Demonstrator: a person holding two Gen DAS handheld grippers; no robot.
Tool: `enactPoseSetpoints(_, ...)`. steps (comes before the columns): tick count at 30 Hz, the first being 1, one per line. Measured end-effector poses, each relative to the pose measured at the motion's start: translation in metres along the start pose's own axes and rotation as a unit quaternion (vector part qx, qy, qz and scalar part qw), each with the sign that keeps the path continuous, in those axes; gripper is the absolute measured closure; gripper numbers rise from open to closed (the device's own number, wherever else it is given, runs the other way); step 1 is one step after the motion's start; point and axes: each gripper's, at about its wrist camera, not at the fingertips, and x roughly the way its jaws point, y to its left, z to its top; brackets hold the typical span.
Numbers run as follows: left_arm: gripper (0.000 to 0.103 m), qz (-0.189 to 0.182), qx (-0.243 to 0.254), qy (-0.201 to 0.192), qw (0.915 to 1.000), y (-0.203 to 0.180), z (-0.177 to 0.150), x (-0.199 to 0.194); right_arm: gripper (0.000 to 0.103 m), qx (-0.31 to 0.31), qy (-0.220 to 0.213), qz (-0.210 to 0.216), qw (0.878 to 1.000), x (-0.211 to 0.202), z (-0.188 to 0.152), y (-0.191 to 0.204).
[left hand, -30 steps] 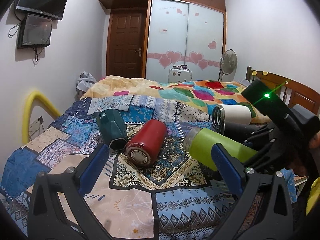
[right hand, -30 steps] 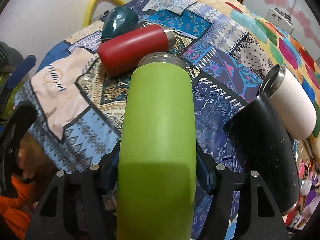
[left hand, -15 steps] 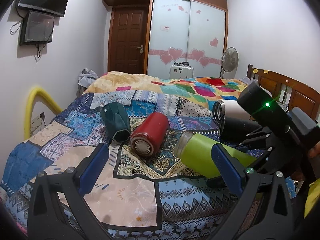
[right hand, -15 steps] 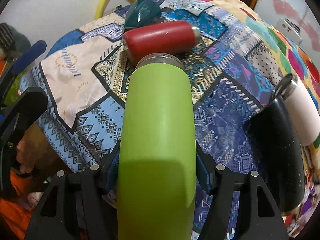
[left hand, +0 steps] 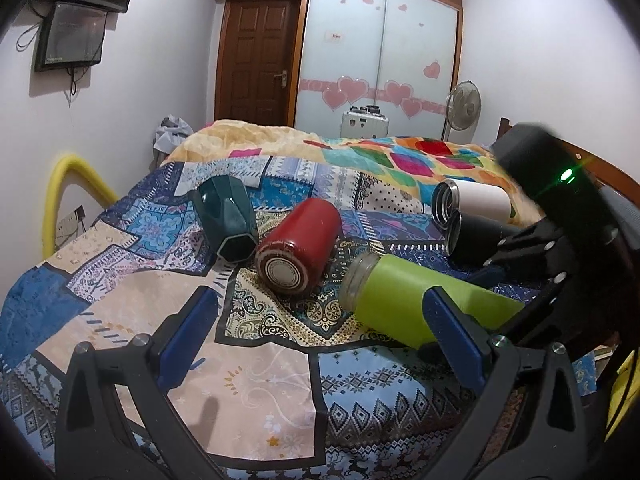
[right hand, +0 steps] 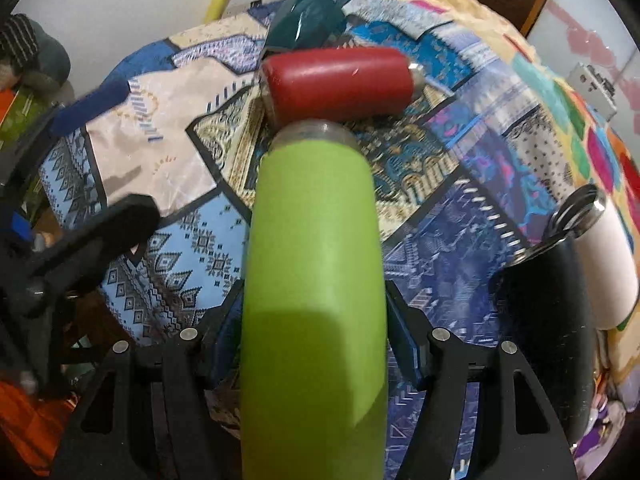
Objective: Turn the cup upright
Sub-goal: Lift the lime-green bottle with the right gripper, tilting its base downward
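Lime-green and lying on its side, the green cup sits clamped between the jaws of the right gripper, its metal mouth pointing at the red cup just beyond it on the patchwork bedspread. Behind the red cup lies the dark teal cup; to its right, well apart, the black cup and white cup rest side by side. The left gripper hovers nearby, jaws spread wide and empty.
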Motion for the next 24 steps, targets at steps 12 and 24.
enactPoseSetpoints(12, 0.000, -0.031, 0.012, 0.050, 0.9982, -0.032, 0.014, 0.010, 0.040, 0.129, -0.116, -0.012, 0.985, -0.057, -0.041, -0.066)
enactPoseSetpoints(24, 0.000, -0.059, 0.034, 0.118, 0.9906, -0.081, 0.017, 0.050, 0.040, 0.163, -0.127, -0.041, 0.978, -0.035, -0.077, -0.107)
